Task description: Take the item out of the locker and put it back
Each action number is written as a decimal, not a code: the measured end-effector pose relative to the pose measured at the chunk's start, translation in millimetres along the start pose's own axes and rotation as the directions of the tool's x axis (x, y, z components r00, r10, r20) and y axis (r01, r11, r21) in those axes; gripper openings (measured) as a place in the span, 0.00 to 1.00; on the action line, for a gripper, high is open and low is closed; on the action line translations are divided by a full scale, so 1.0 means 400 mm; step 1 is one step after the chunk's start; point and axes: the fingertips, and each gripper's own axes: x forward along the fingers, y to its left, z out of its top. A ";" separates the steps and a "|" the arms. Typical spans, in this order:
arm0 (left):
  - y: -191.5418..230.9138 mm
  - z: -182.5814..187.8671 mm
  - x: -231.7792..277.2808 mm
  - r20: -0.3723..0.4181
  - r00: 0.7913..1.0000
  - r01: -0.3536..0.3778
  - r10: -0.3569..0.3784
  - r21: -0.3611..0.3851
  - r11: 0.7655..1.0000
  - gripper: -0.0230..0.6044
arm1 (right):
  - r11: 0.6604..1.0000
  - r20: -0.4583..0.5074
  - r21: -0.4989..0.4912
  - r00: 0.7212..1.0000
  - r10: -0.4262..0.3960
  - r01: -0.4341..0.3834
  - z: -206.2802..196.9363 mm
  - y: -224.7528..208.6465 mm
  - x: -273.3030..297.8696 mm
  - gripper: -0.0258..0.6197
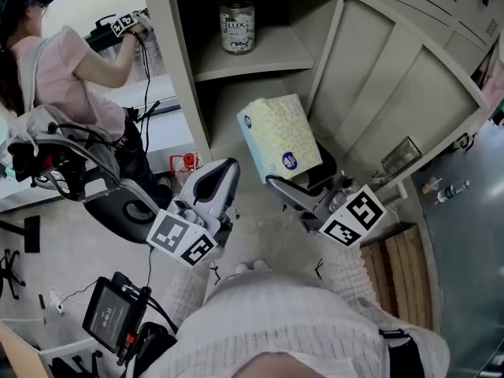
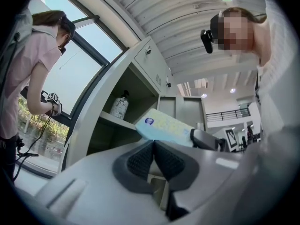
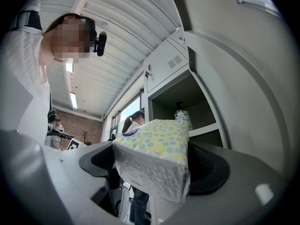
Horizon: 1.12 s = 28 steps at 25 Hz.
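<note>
R gripper (image 3: 151,168) clamped tissue pack (image 3: 154,153) (own view); head view alone showed long axis pointing toward locker (image 1: 183,77). L gripper (image 2: 153,159) jaws met, empty.

A: Any text that can be read?

B: One brand. "LUX", dark caps, on the label of the bottle (image 1: 237,27) on the locker's upper shelf (image 1: 277,53). Print below it is too small to read.

A: And the tissue pack?

B: The tissue pack (image 1: 279,138) has 2 round blue logos w/ white print, illegible in every view.

A: Other signs?

B: Sq. black-and-white coded markers, no letters, on the cubes of the left tongs (image 1: 228,168) & right tongs (image 1: 303,172). On the floor at bottom left, a screen (image 1: 110,315) w/ pale lines, unreadable.
</note>
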 end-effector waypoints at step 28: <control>0.008 0.000 0.018 -0.009 1.000 0.002 -0.002 -0.039 0.999 0.05 | 0.998 -0.001 0.054 1.000 -0.016 0.016 -0.008 -0.043 0.007 0.78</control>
